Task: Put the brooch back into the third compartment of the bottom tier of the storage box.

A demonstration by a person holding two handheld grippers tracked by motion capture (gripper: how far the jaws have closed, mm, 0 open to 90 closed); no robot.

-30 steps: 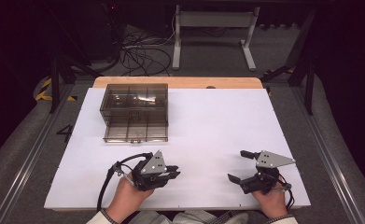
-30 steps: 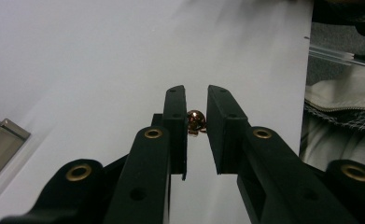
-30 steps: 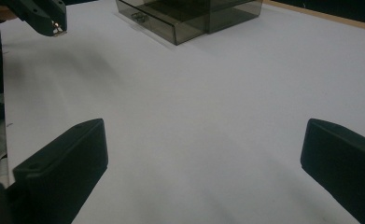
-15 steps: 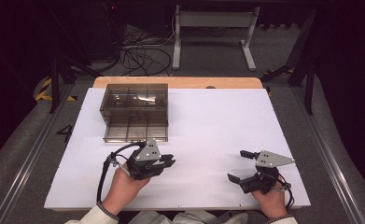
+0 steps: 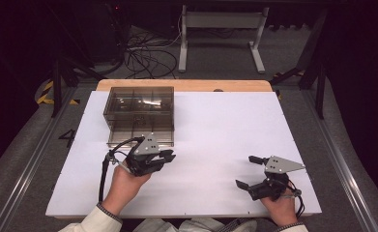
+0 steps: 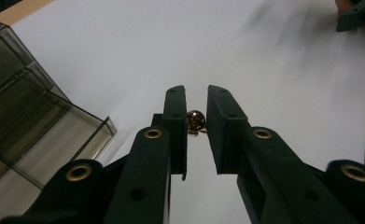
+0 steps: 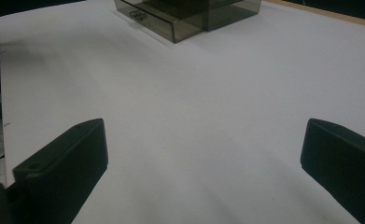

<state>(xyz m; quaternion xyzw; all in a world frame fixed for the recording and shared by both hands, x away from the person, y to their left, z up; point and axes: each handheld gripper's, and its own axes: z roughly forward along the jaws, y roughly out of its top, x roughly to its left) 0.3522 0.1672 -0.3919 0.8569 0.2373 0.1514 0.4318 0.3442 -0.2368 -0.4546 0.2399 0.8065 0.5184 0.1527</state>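
Small round coppery-brown metal piece (image 6: 196, 121) pinched between the two black jaws of the left gripper (image 6: 196, 122), jaws nearly closed with only that narrow gap the piece fills; exact nature of the piece too small to tell. Held above the white tabletop (image 5: 215, 130), just in front of and to the right of the smoky transparent plastic drawer box (image 5: 139, 114), near its pulled-out lower drawer (image 5: 140, 135). In the left gripper view, drawer box at the left edge, its open drawer corner close to the jaws.

In the high view, left gripper (image 5: 166, 156) gripped by the left hand (image 5: 126, 181), forearm in a pale sleeve (image 5: 92, 221) coming up from the bottom edge and angled toward the box, jaws pointing to the right, grey three-cornered plate on top, black cable looping back along the wrist.

Right gripper (image 5: 248, 171) held low near the front right part of the tabletop by the right hand (image 5: 279, 208), jaws spread wide and pointing left, nothing between them. In the right gripper view, two jaws far apart at the lower corners, bare white surface between, drawer box (image 7: 189, 14) well beyond at the top.
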